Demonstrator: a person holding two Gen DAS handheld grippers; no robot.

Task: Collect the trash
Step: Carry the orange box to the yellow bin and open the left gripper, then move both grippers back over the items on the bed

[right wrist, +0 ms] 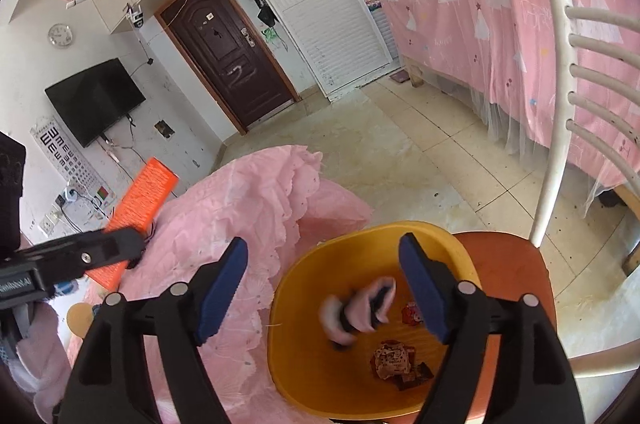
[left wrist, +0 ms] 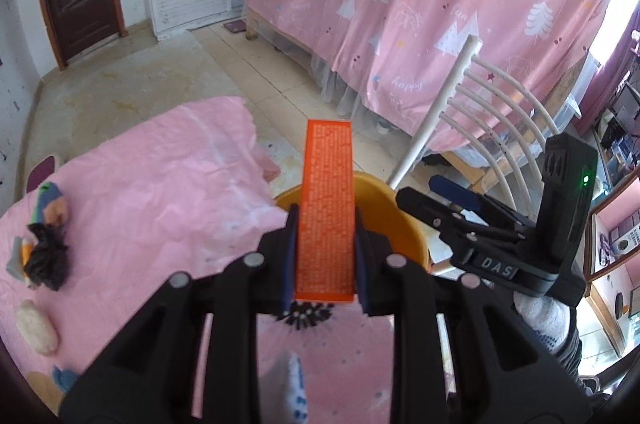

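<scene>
My left gripper (left wrist: 326,224) is shut on a long orange box (left wrist: 326,207) covered in small print, held upright over the near rim of a yellow bin (left wrist: 400,220). From the right wrist view the same orange box (right wrist: 146,191) shows at the left over the pink cloth. My right gripper (right wrist: 324,246) stands open above the yellow bin (right wrist: 304,304), with nothing pressed between its blue pads. A blurred pink-and-white crumpled piece (right wrist: 356,312) hangs loose inside the bin below the fingers. A few snack wrappers (right wrist: 392,360) lie on the bin's bottom.
The bin stands on an orange chair seat (right wrist: 512,264) with a white slatted back (right wrist: 560,103). A pink-clothed table (left wrist: 160,183) carries a dark tufted toy (left wrist: 44,256) and a pale lump (left wrist: 38,328). A pink curtained bed (left wrist: 440,3) fills the right.
</scene>
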